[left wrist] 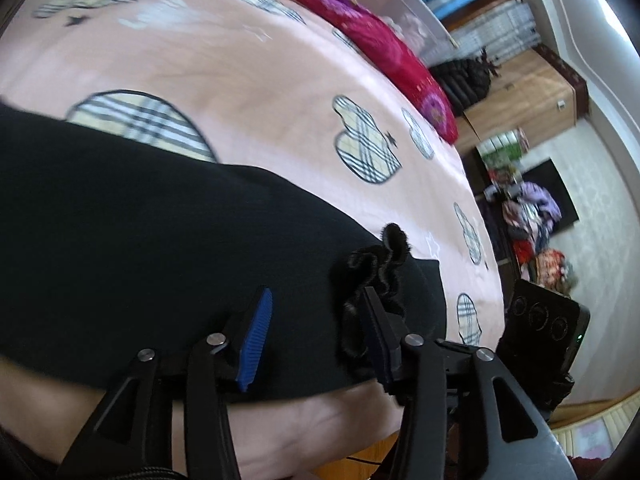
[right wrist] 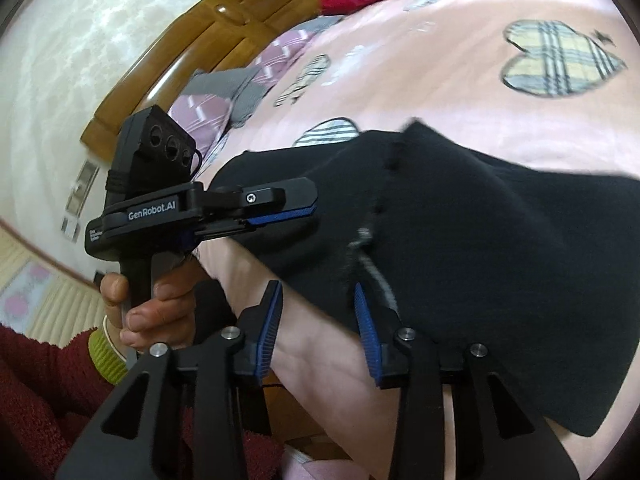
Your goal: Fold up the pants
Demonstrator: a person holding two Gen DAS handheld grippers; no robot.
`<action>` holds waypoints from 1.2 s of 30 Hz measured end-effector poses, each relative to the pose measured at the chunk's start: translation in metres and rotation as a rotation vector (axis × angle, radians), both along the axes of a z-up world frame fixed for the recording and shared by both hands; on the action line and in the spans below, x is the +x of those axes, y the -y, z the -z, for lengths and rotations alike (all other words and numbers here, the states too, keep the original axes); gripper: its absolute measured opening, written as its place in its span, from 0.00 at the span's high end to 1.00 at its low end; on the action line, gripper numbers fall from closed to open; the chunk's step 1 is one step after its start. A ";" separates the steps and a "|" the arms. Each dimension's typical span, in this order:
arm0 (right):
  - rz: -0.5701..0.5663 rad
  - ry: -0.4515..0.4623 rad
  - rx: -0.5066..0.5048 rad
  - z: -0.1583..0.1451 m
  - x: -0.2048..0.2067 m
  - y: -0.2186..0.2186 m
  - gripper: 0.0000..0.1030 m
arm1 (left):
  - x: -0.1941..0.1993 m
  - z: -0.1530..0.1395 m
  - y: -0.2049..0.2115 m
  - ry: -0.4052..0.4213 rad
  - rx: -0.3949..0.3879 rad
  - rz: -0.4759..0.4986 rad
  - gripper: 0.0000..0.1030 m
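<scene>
Left gripper [left wrist: 316, 336]: we hold our jaws spread wide, blue pads facing each other.
Right gripper [right wrist: 318, 330]: our jaws stand apart too, tips toward 12 o'clock.
Left gripper seen from the right wrist [right wrist: 280, 210]: at 10 o'clock, fingers lying level, tips toward 3 o'clock.
Left hand [right wrist: 148, 312]: we wrap the handle from below, thumb and fingers curled.

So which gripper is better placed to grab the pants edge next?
Probably the left gripper: its open fingers already straddle the ruffled edge of the black pants. The right gripper, also open, sits at the hem over bare bedsheet.
</scene>
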State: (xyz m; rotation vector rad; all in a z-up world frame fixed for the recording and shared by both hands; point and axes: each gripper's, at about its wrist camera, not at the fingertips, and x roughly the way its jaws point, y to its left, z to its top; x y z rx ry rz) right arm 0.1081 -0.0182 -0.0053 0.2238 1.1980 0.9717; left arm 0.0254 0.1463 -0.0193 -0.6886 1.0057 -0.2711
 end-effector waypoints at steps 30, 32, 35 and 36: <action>-0.166 0.075 -0.025 -0.028 0.043 -0.127 0.56 | -0.113 0.014 -0.146 -0.076 0.026 -0.508 0.43; -0.175 0.069 -0.028 -0.026 0.044 -0.134 0.56 | -0.113 0.019 -0.153 -0.088 0.035 -0.530 0.43; -0.193 0.070 -0.036 -0.023 0.045 -0.148 0.56 | -0.112 0.024 -0.162 -0.101 0.028 -0.565 0.43; -0.199 0.070 -0.038 -0.023 0.045 -0.152 0.56 | -0.112 0.026 -0.166 -0.108 0.031 -0.576 0.43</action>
